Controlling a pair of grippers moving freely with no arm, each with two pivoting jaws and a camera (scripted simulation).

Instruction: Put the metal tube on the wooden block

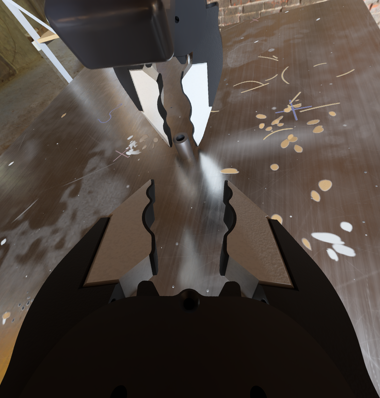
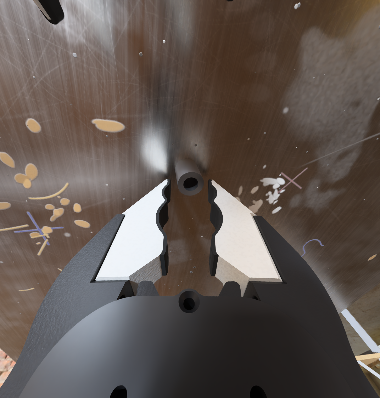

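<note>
A short grey metal tube (image 1: 183, 146) stands upright on the scratched metal table (image 1: 292, 193), its open end up. In the right wrist view the tube (image 2: 190, 179) sits just past my fingertips, its hole facing the camera. My right gripper (image 2: 188, 183) is open, its fingertips level with the tube's top, one on each side, not touching. It also shows from outside in the left wrist view (image 1: 183, 144), coming down from above. My left gripper (image 1: 189, 183) is open and empty, some way short of the tube. No wooden block is in view.
The table is stained with tan and white paint spots (image 1: 290, 140) and chalk marks. A brick wall (image 1: 271, 8) stands behind the far edge. White frame bars (image 1: 44, 49) and the floor show past the table's left edge.
</note>
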